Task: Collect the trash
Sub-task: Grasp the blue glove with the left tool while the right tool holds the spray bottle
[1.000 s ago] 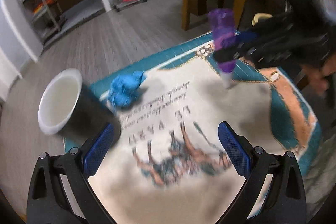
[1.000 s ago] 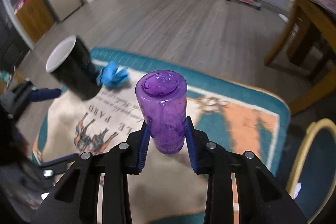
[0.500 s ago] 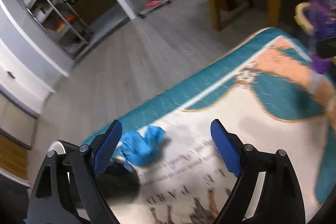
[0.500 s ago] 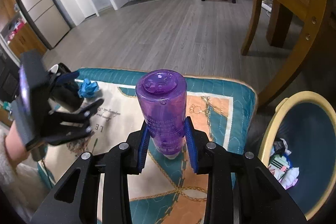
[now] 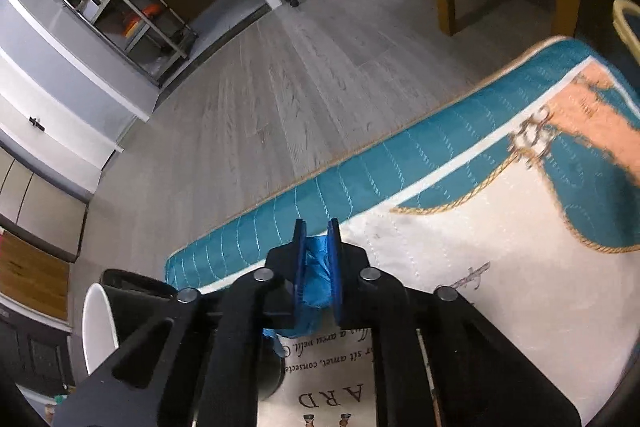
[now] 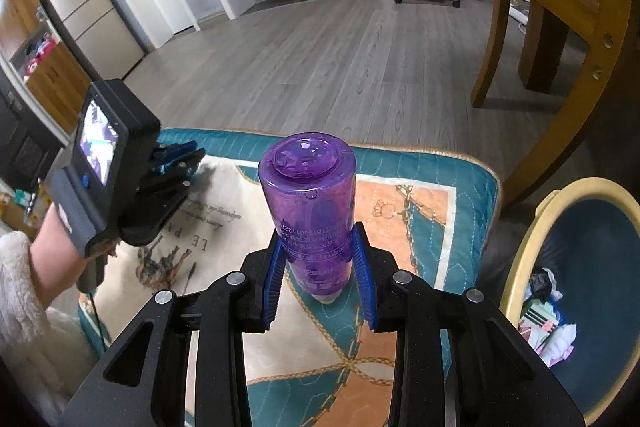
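Observation:
In the left wrist view my left gripper (image 5: pixel 317 239) is closing its jaws on a crumpled blue scrap (image 5: pixel 316 279), and the blue pads press on it from both sides. It sits at the near edge of the teal and cream quilted mat (image 5: pixel 440 267). From the right wrist view the left gripper (image 6: pixel 180 157) is low over the mat's far left corner. My right gripper (image 6: pixel 319 235) is shut on a purple plastic bottle (image 6: pixel 308 195), held cap down above the mat. A black cup (image 5: pixel 120 303) with a white inside lies beside the left gripper.
A yellow-rimmed bin (image 6: pixel 532 239) with paper scraps in it stands at the right of the mat. A wooden chair (image 6: pixel 560 7) is behind it. A person's sleeved arm (image 6: pixel 52 259) holds the left gripper. Grey plank floor and metal shelves (image 5: pixel 132 11) lie beyond.
The left gripper moved over to the blue scrap, dropped toward it and closed on it. The right gripper carried the bottle rightward toward the bin, then held still.

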Action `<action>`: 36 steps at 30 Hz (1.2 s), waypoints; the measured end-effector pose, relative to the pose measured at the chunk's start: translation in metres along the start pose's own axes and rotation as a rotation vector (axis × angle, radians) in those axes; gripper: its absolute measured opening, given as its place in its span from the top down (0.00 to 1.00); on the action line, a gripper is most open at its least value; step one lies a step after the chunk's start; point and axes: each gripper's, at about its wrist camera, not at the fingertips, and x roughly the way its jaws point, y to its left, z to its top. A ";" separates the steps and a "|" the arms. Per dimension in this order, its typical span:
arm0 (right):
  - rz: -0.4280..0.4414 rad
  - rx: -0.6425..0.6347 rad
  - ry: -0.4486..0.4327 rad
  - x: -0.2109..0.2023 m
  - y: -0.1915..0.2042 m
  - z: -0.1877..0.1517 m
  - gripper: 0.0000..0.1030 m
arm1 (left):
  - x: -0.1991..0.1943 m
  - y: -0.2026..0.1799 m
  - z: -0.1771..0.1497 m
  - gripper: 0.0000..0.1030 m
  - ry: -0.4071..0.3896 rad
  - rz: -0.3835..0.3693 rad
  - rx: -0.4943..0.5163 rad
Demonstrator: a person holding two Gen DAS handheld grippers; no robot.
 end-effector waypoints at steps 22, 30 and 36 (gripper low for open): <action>-0.108 0.105 -0.140 -0.101 -0.029 -0.005 0.67 | -0.130 -0.039 0.025 1.00 -0.316 -0.209 0.039; -0.133 0.181 -0.188 -0.126 -0.057 -0.013 0.67 | -0.159 -0.062 0.030 1.00 -0.366 -0.274 0.060; -0.127 0.174 -0.175 -0.118 -0.058 -0.009 0.67 | -0.130 -0.053 0.013 0.65 -0.262 -0.313 -0.018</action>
